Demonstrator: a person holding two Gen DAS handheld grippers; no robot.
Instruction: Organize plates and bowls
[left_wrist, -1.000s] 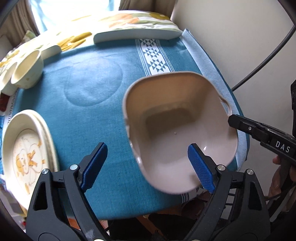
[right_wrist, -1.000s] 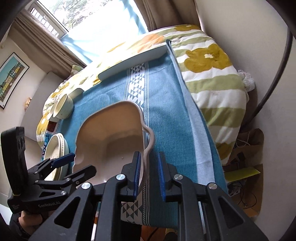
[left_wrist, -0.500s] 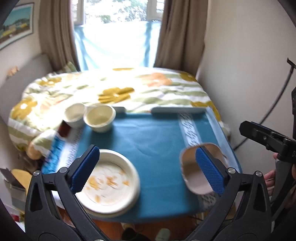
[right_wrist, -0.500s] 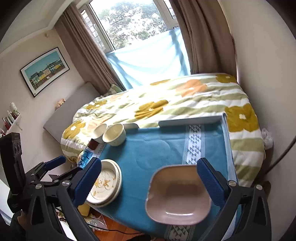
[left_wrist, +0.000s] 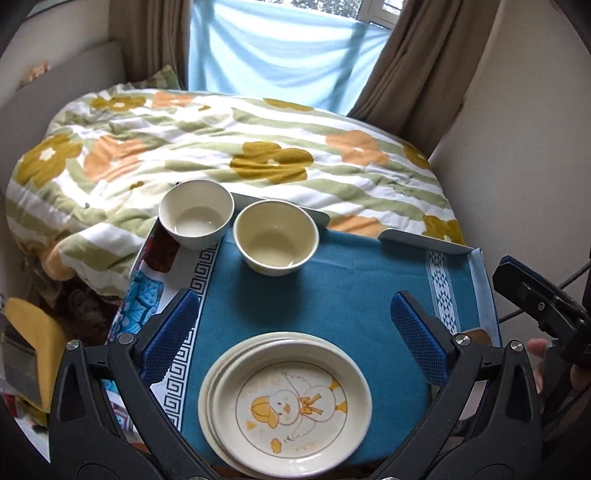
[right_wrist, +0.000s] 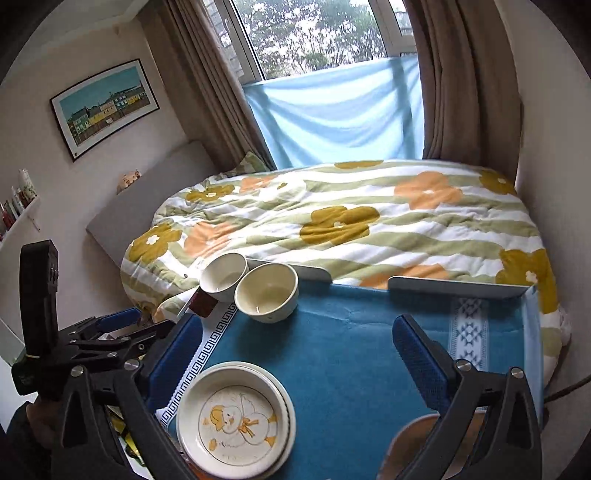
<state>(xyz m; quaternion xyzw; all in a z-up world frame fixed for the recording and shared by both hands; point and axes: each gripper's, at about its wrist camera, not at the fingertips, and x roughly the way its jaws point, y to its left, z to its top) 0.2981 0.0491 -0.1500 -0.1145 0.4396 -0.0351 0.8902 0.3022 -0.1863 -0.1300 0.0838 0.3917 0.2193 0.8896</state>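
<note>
A stack of cream plates with a duck picture (left_wrist: 288, 402) sits at the near edge of the blue-clothed table (left_wrist: 351, 280); it also shows in the right wrist view (right_wrist: 236, 415). Two cream bowls (left_wrist: 276, 236) (left_wrist: 195, 212) stand side by side at the far left; they also show in the right wrist view (right_wrist: 266, 291) (right_wrist: 224, 275). The beige square bowl (right_wrist: 417, 443) lies at the near right corner, mostly hidden behind my right gripper. My left gripper (left_wrist: 295, 332) is open and empty above the plates. My right gripper (right_wrist: 299, 350) is open and empty.
A bed with a flowered quilt (left_wrist: 221, 147) lies just beyond the table. A wall (left_wrist: 535, 166) runs close along the right side. A grey raised rim (right_wrist: 458, 286) edges the table's far side. Clutter sits on the floor at the left (left_wrist: 33, 339).
My right gripper has let go of the beige bowl and opened, and it has drawn back and up. My left gripper has swung left from the beige bowl to over the duck plates.
</note>
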